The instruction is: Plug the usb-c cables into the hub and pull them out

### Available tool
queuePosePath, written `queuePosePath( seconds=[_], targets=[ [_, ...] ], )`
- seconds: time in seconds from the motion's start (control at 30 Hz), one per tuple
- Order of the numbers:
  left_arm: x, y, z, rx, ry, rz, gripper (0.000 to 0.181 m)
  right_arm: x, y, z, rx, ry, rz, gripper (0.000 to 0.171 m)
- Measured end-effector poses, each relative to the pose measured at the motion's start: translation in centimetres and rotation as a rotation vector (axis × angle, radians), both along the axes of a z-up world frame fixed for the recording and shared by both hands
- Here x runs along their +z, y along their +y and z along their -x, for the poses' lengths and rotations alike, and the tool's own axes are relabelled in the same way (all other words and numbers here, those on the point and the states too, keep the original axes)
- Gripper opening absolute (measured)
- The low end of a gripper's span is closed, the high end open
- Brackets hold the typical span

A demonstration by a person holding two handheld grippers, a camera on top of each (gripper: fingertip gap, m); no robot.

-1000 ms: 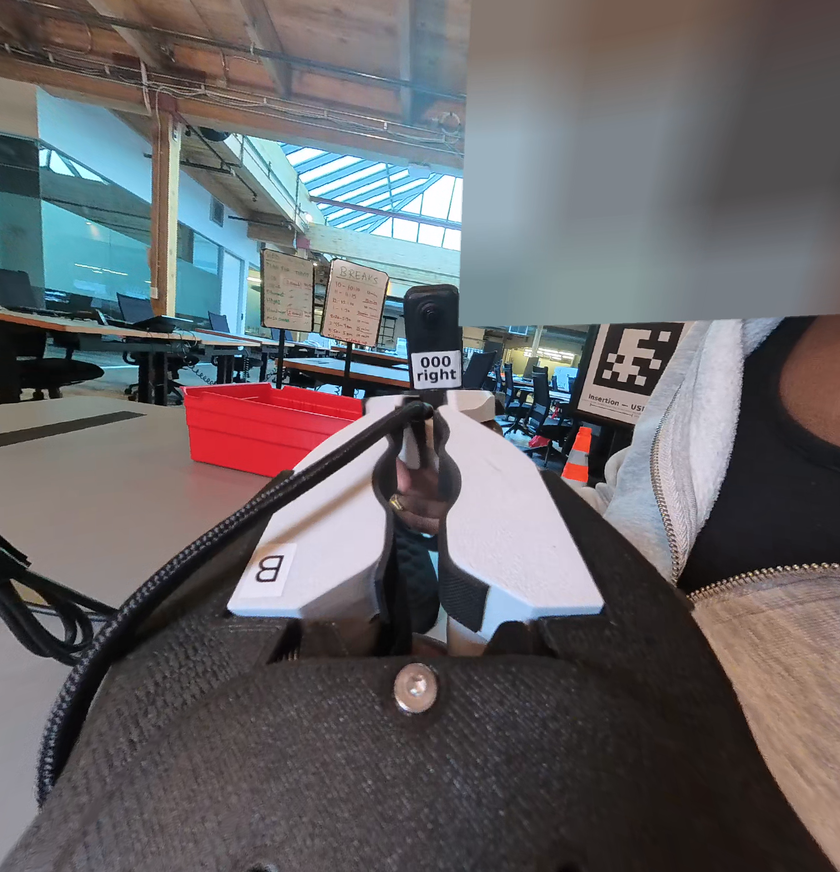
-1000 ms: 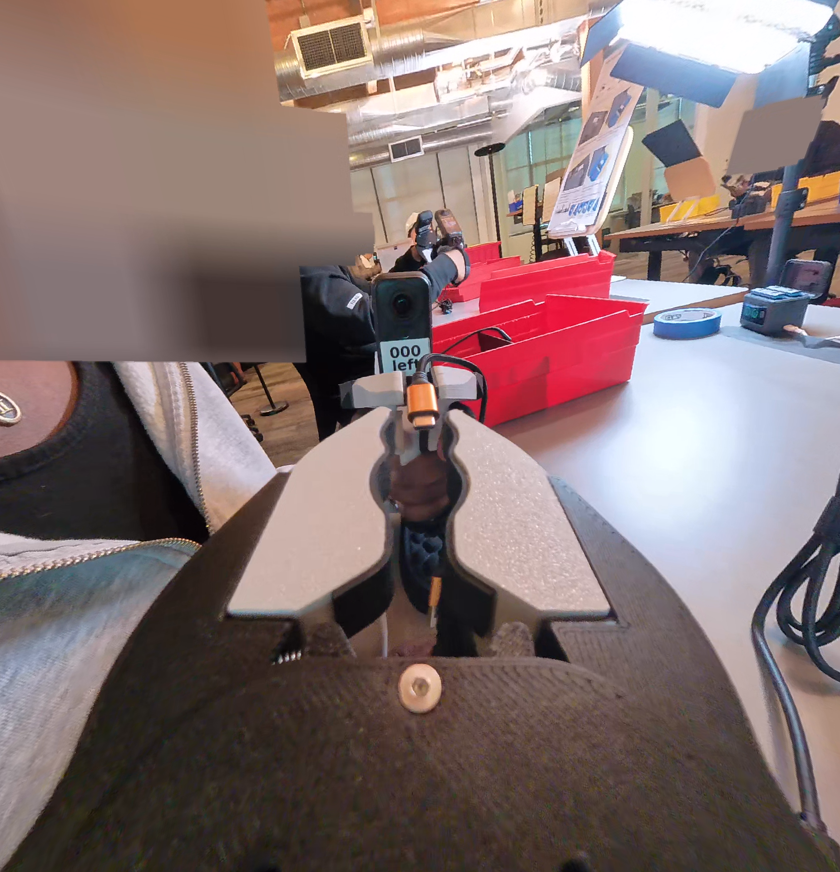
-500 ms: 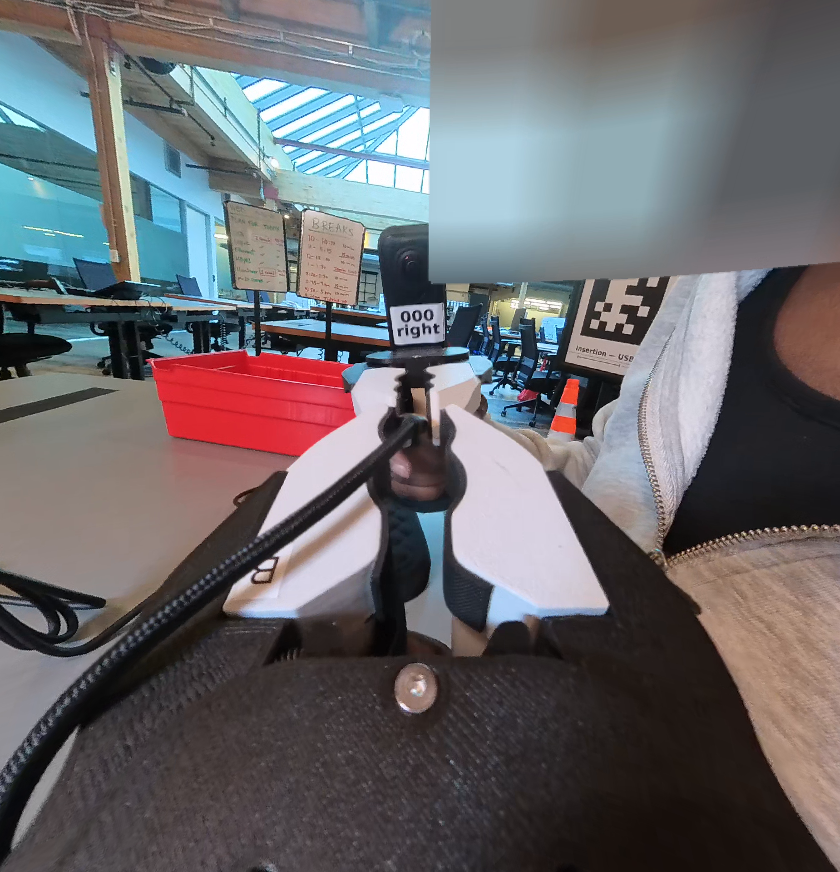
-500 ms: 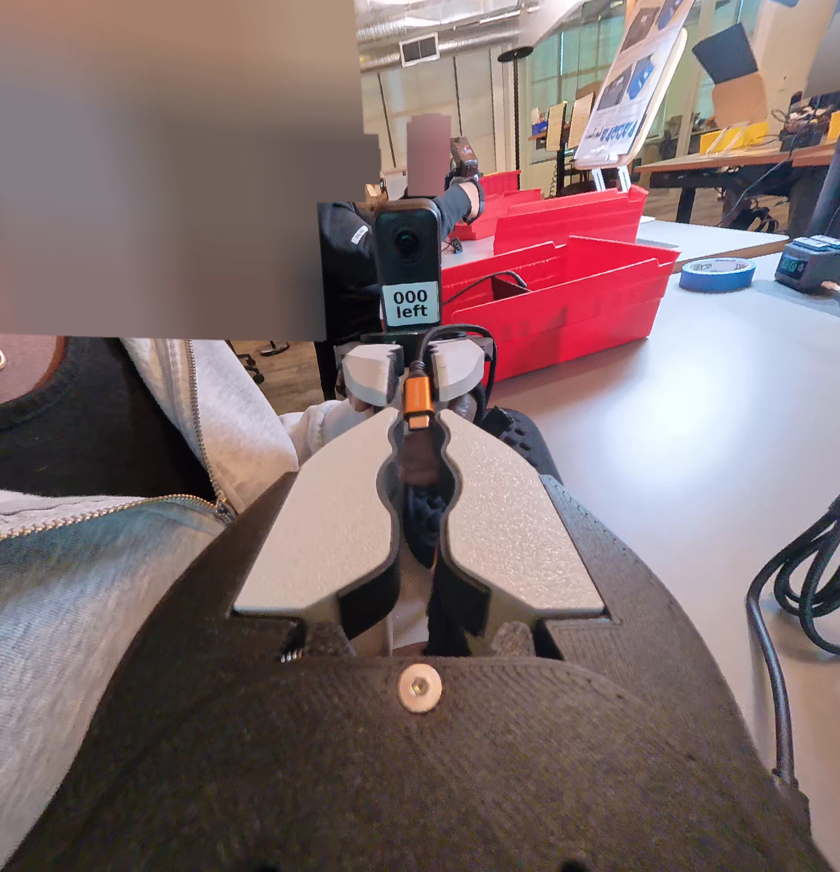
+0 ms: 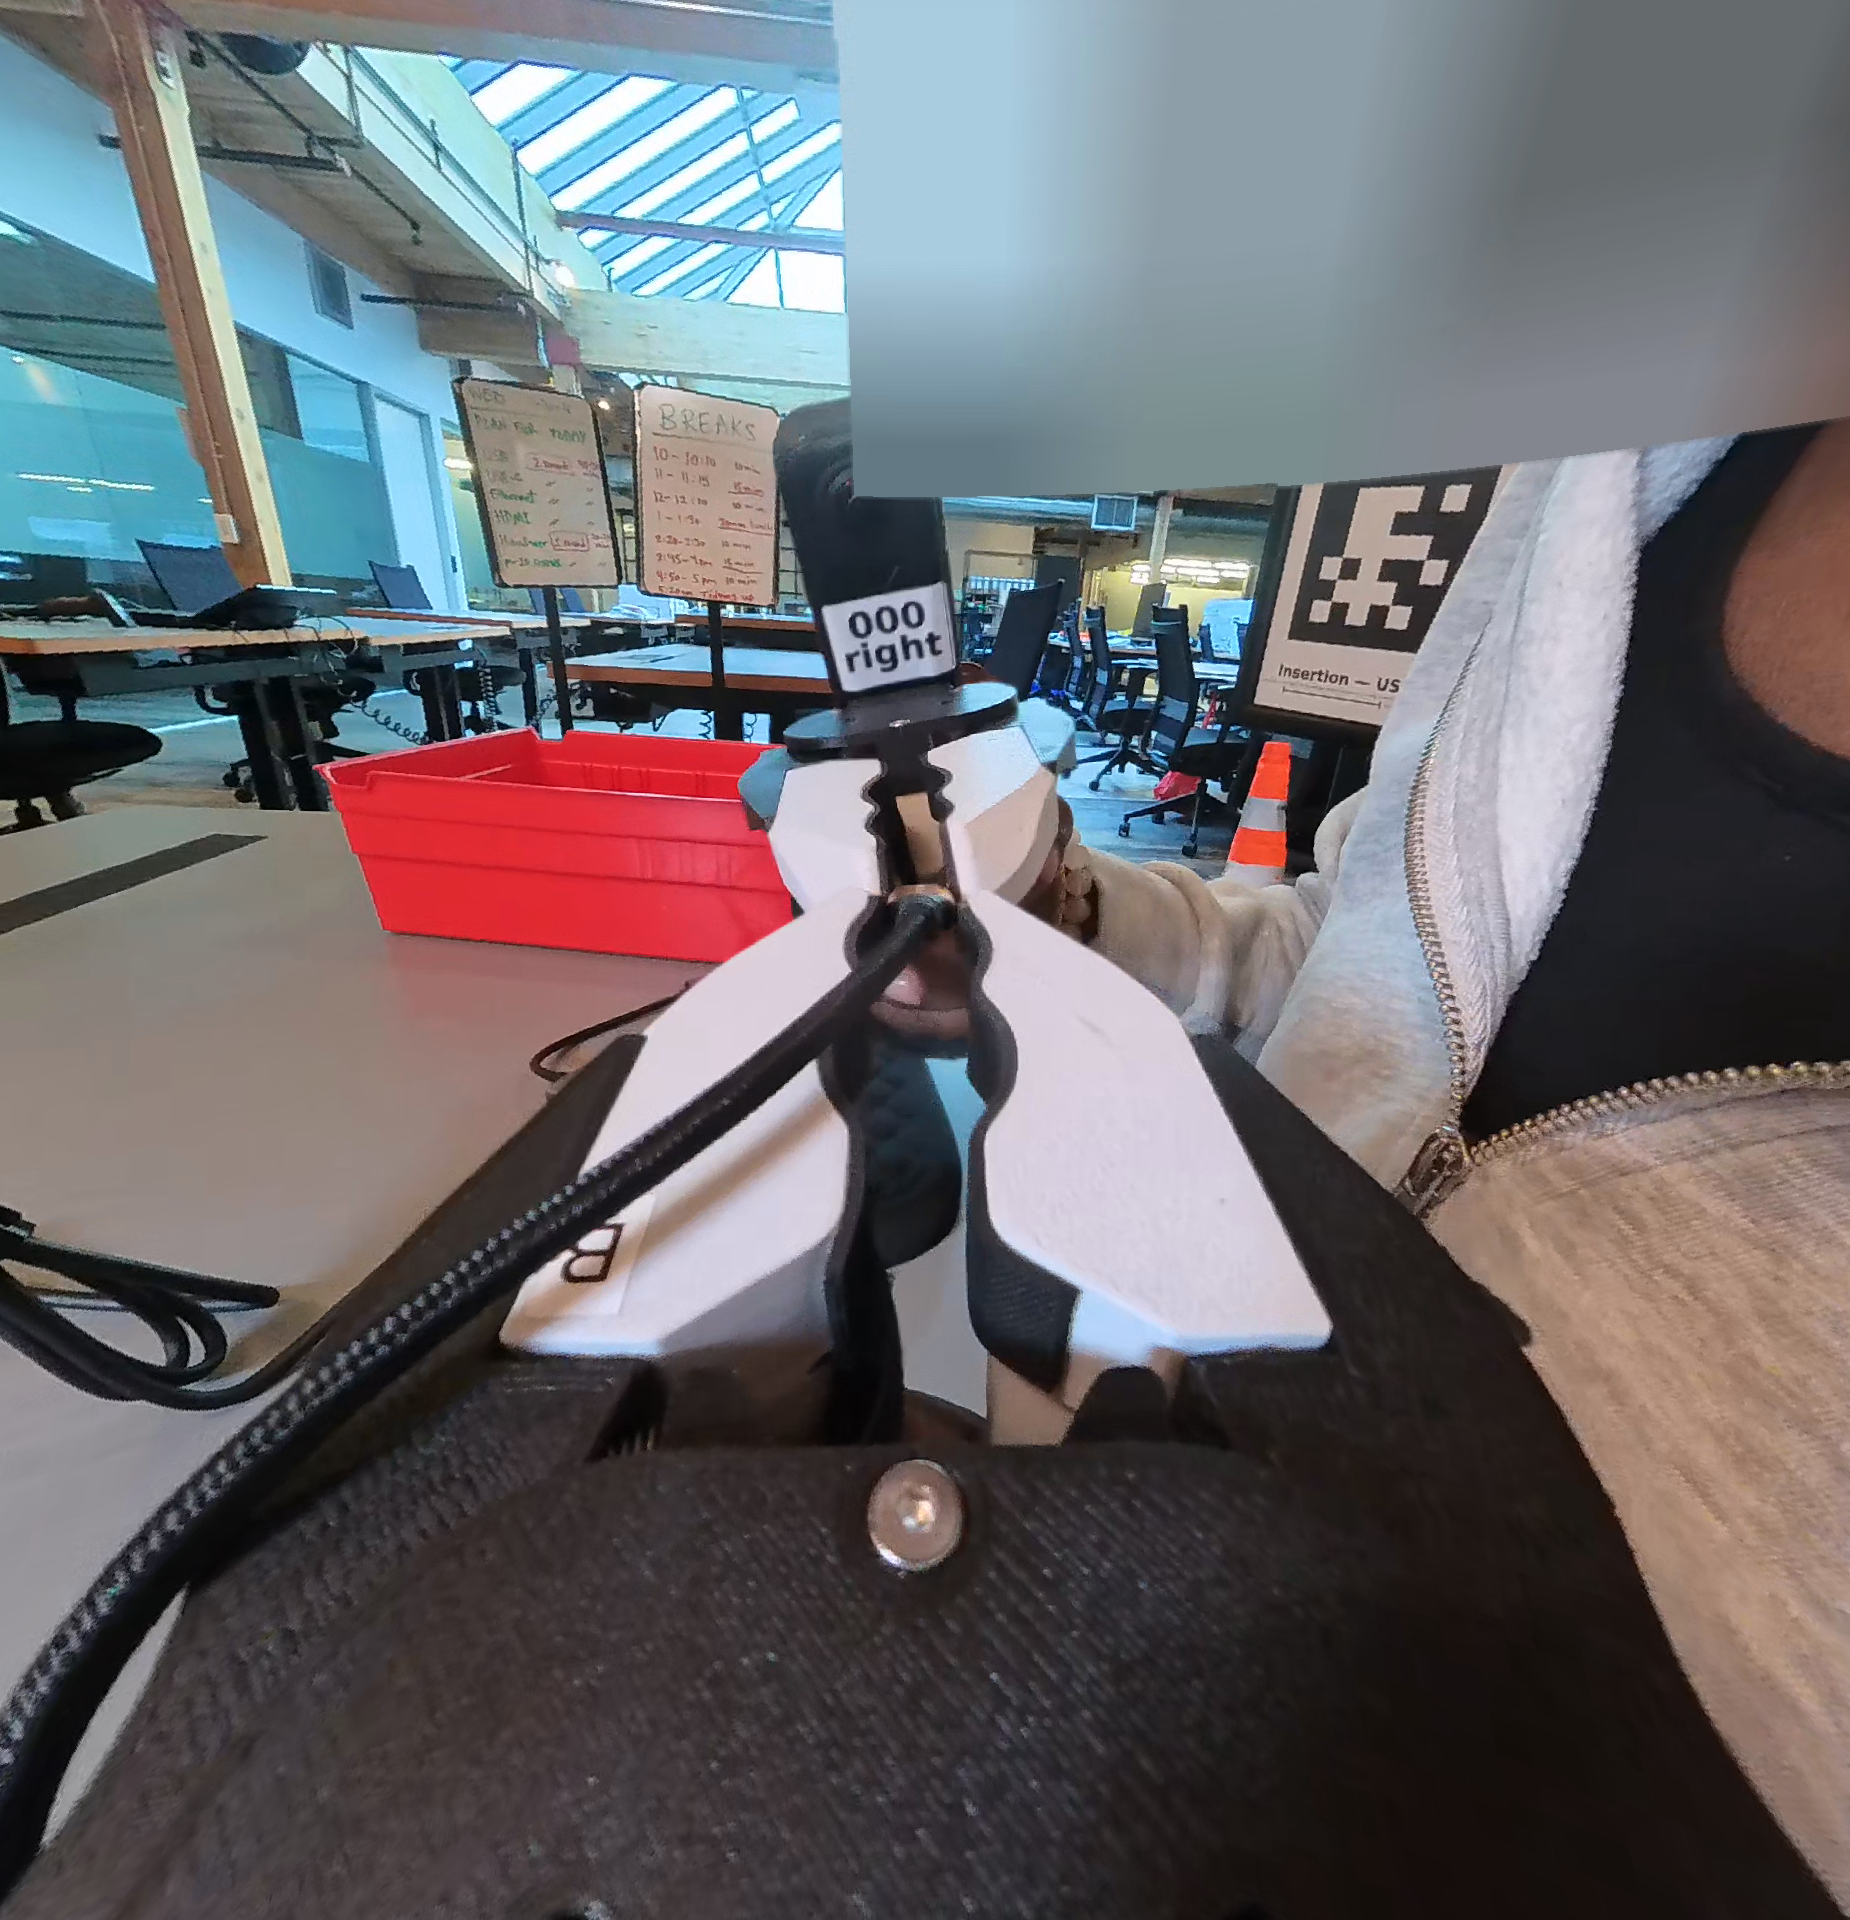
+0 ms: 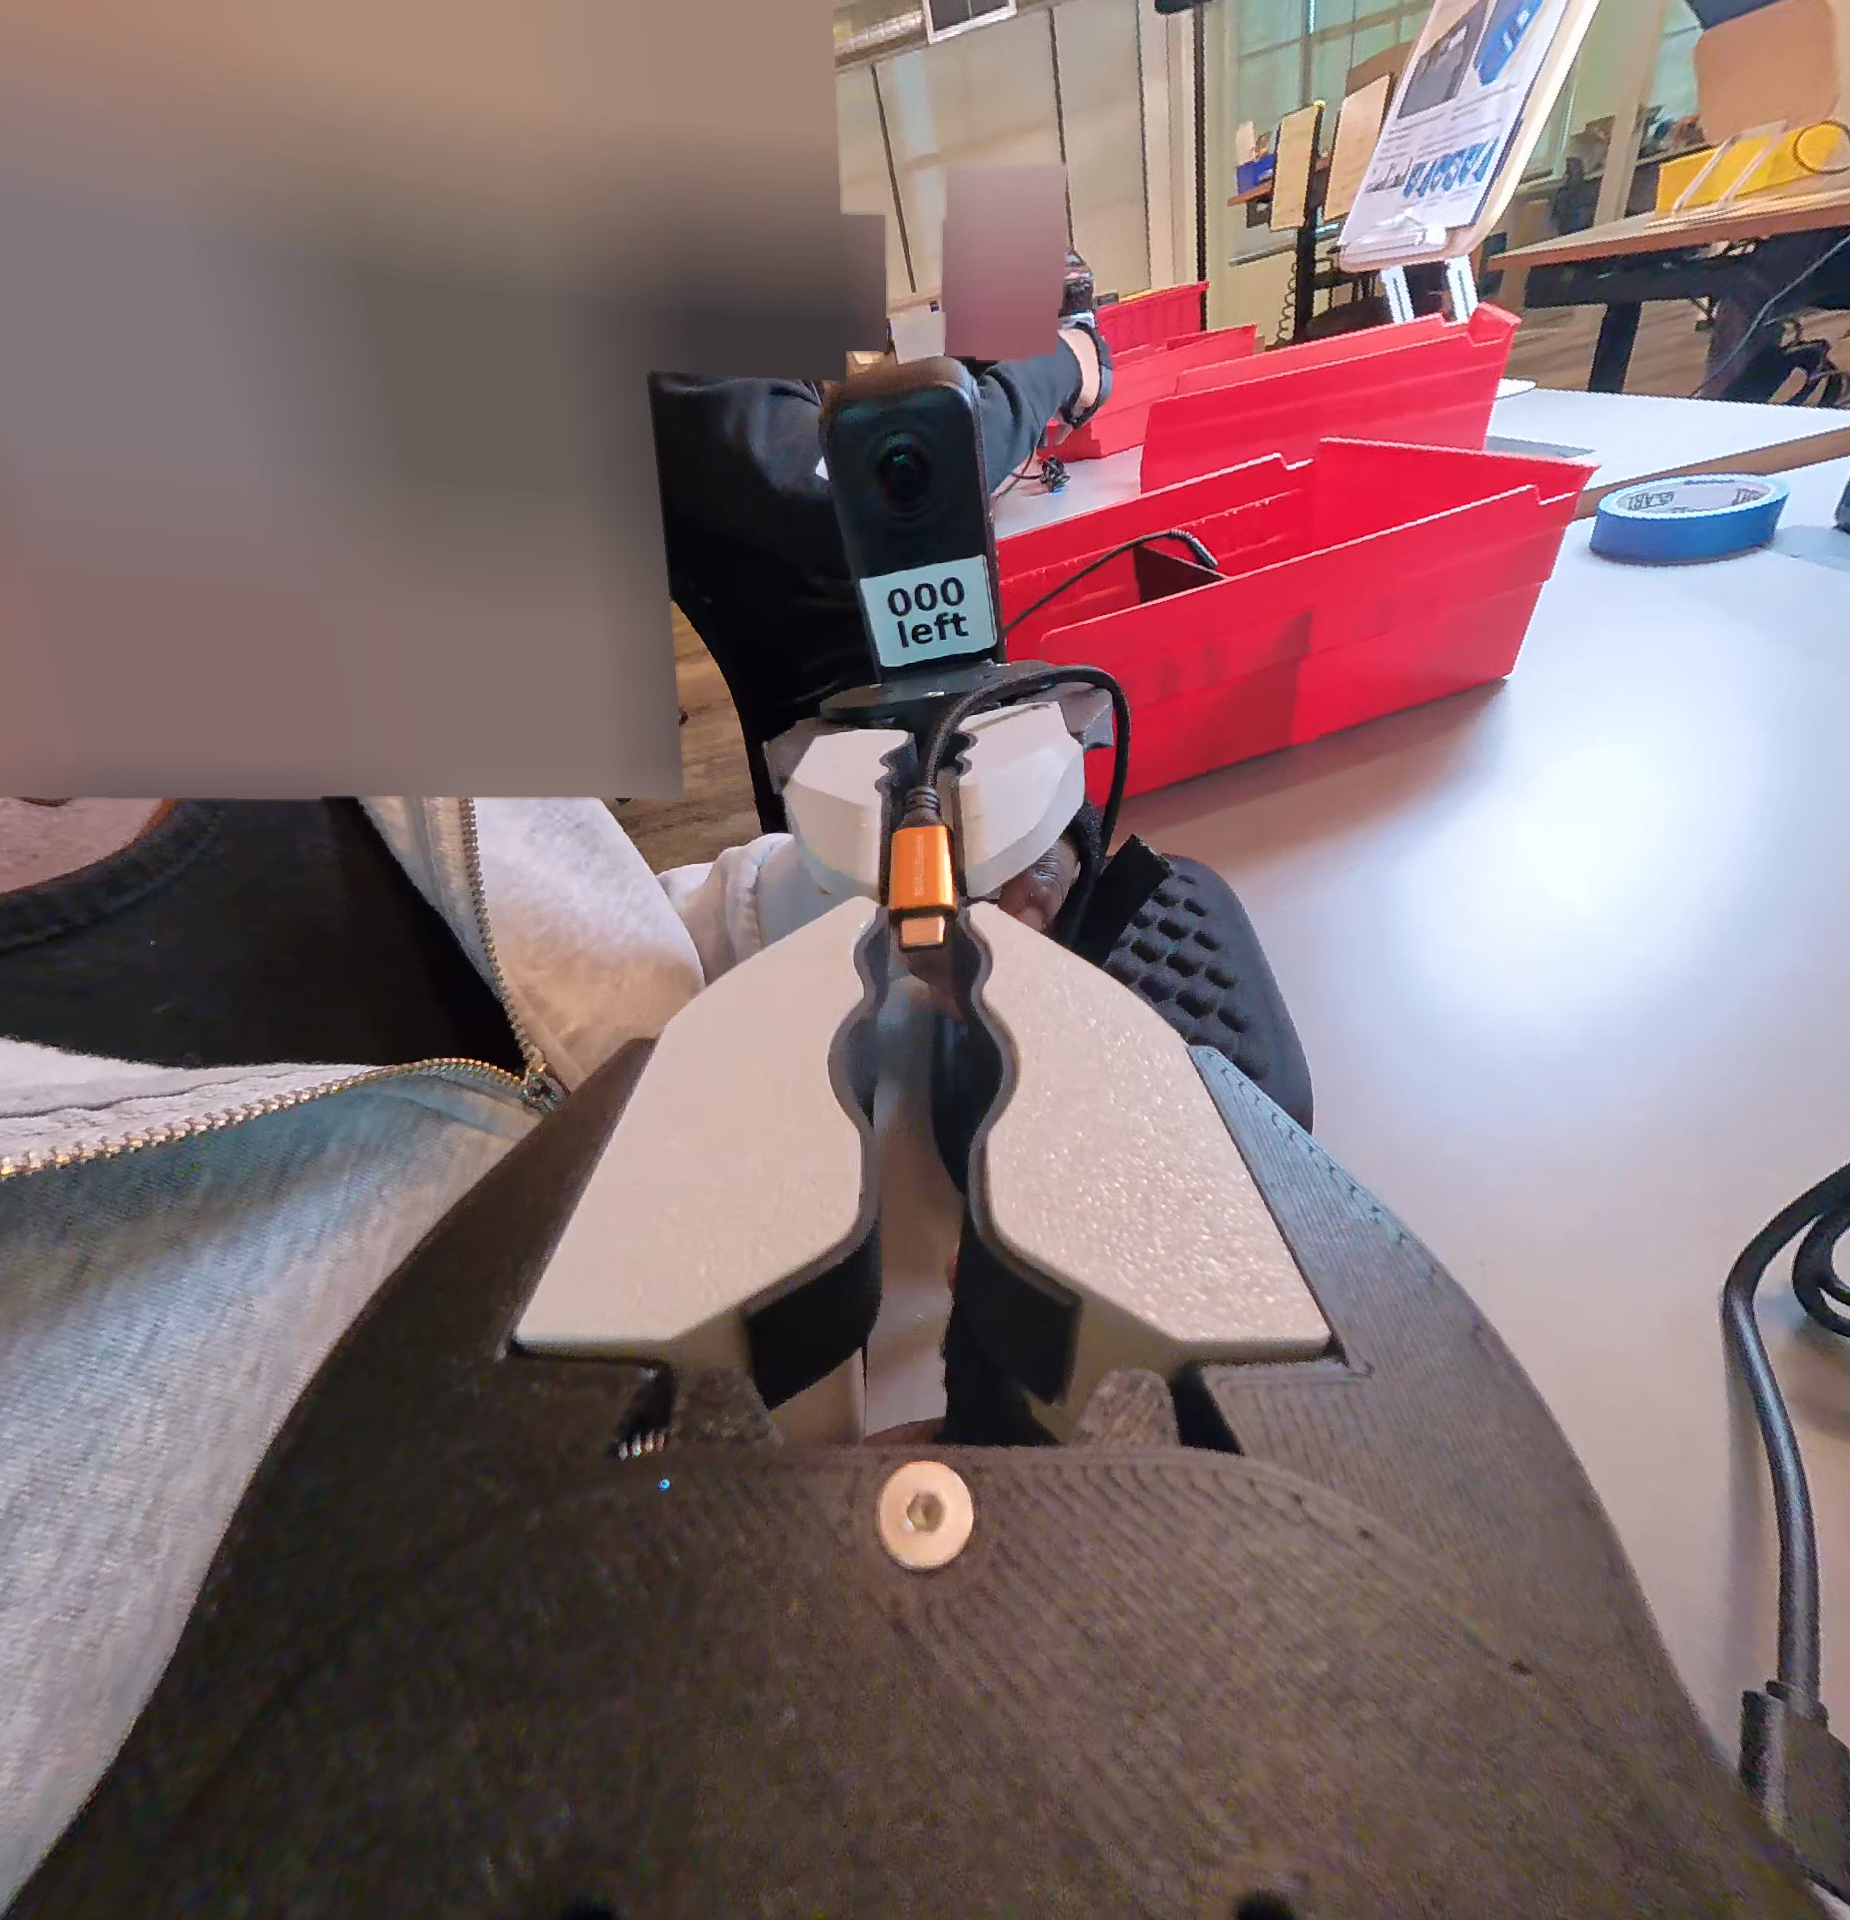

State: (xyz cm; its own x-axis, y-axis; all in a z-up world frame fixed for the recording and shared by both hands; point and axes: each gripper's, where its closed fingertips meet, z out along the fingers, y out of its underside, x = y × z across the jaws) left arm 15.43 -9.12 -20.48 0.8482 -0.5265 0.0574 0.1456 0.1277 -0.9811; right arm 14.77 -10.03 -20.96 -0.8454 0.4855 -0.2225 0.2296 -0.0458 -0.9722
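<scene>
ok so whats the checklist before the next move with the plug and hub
1. Left tool gripping the orange plug: ok, shut on it.
2. Right tool gripping the hub: ok, a pale slab, likely the hub, sits clamped between its fingers.
3. Plug pointed at the hub: ok, its tip sits at the right tool's fingertips.
4. Plug lined up with a port: cannot tell, no port shows.
5. Plug seated or free: cannot tell.
6. Slack in the braided cable: ok, it curves loosely, not taut.
</scene>
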Motion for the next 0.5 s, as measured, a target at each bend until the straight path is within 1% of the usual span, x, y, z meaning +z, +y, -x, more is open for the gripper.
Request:
queuePosePath(
  seconds=[0.3, 0.43, 0.5],
  targets=[
    [0.1, 0.2, -0.1, -0.017, -0.038, -0.002, 0.013, 0.0, 0.2, -0.1, -0.005, -0.002, -0.024, 0.01],
    [0.7, 0.3, 0.8, 0.025, -0.075, -0.023, 0.013, 0.6, 0.4, 0.7, -0.056, 0.03, 0.024, 0.011],
    [1.2, 0.1, 1.2, 0.037, -0.111, -0.053, 0.013, 1.3, 0.8, 0.8, -0.076, 0.077, 0.071, 0.02]
  ],
)
